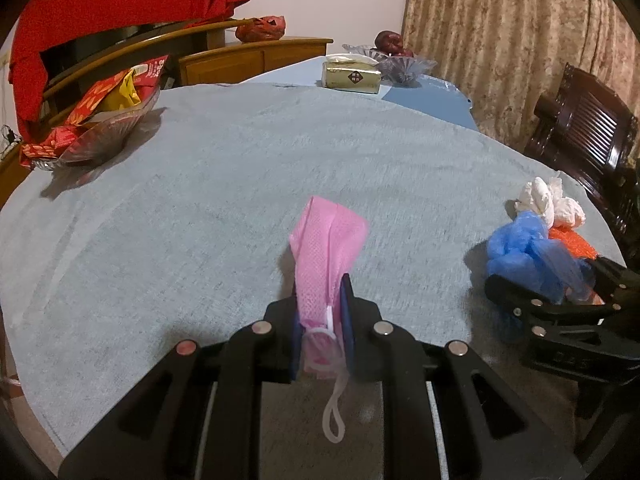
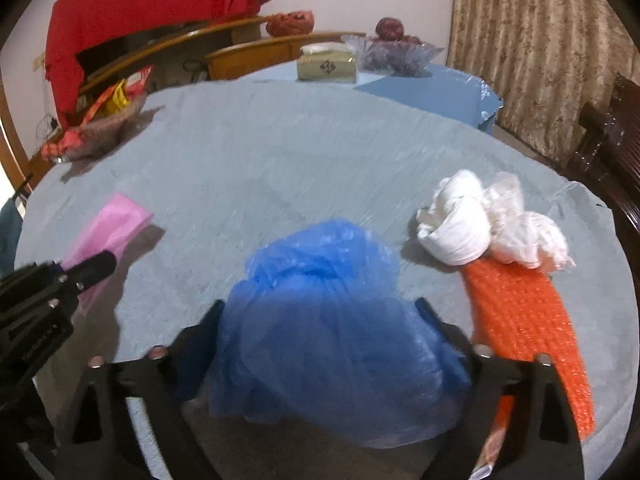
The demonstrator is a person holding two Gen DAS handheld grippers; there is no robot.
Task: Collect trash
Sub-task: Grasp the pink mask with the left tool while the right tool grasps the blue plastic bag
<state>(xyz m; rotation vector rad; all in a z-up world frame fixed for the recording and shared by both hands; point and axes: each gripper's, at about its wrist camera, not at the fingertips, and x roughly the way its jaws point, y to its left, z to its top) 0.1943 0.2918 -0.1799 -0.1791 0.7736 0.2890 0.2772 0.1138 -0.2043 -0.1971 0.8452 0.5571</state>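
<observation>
1. Left wrist view: the left tool (image 1: 322, 320) is clamped on a pink mesh bag (image 1: 326, 248), which stands up out of the pinch, its white loop dangling below the fingers. Held this way, the bag looks lifted clear of the desk (image 1: 224, 184), likely so it can be carried off as trash.

2. Right wrist view: the right tool (image 2: 320, 344) straddles a crumpled blue plastic bag (image 2: 332, 320). Its fingers stand wide on either side of the bag; whether the pads already press the plastic I cannot tell, so I read it as not yet gripping.

3. Blue bag sits on the desk at the near edge, bulky and soft; a wide stance suits it, and it will probably squash a good deal before the grip is firm.

4. Remaining trash lies just beside it on the right: an orange mesh net (image 2: 524, 320) touching a bundle of white crumpled bags (image 2: 480, 224).

5. Other things sit well apart at the far side: a glass dish of red and yellow packets (image 1: 96, 120), a tissue box (image 1: 352, 76), and a glass bowl with dark fruit (image 2: 396, 50).

6. Nothing blocks either tool, though the orange net lies close to the right finger and could be snagged along with the blue bag.
</observation>
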